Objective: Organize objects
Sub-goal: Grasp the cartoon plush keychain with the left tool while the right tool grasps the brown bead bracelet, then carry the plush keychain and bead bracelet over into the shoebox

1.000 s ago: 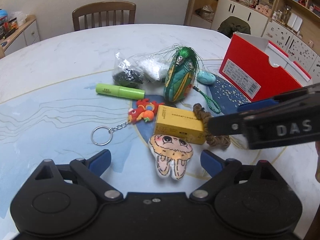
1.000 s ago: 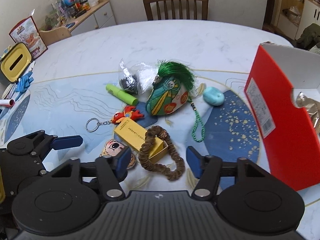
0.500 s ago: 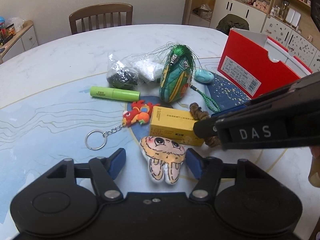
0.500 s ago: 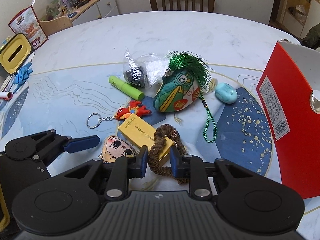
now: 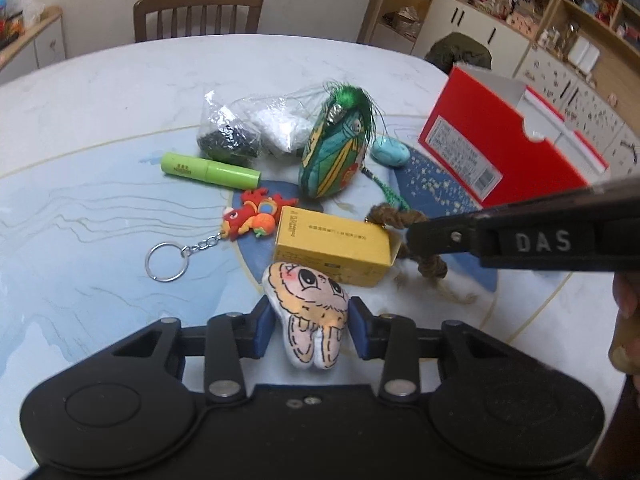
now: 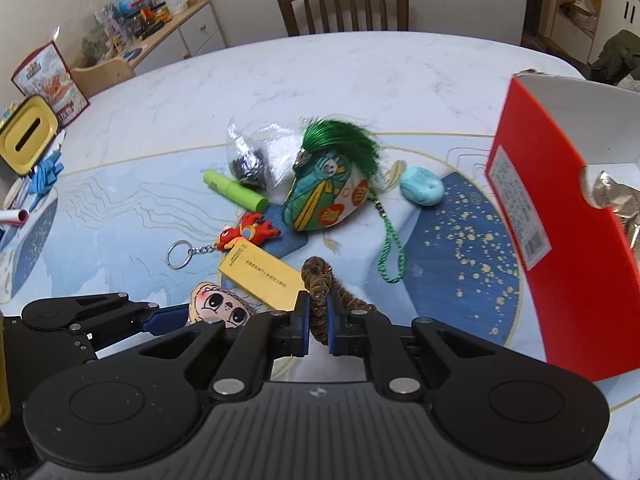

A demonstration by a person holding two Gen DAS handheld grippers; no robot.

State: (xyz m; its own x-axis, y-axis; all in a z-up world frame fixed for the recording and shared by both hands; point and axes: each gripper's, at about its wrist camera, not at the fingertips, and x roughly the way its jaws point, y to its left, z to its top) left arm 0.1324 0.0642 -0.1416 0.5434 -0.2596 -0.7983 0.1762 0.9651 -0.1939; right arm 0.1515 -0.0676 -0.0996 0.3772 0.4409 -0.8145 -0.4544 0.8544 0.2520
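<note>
Left gripper (image 5: 310, 330): jaws pinching the plush bunny charm (image 5: 310, 312) by its lower half, face pointing away from the wrist. Right gripper (image 6: 318, 322): pads pressed onto the brown braided rope (image 6: 320, 284), which runs fwd from the jaws. Yellow box (image 6: 264, 278) lies just fwd-left of the R jaws, touching the rope; just fwd of the L jaws. Red dragon keychain (image 5: 256, 220) & green tube (image 5: 210, 170) further fwd-left of L. Red box (image 6: 560, 248) stands open, well to the right of R, on the table (image 6: 360, 80).
</note>
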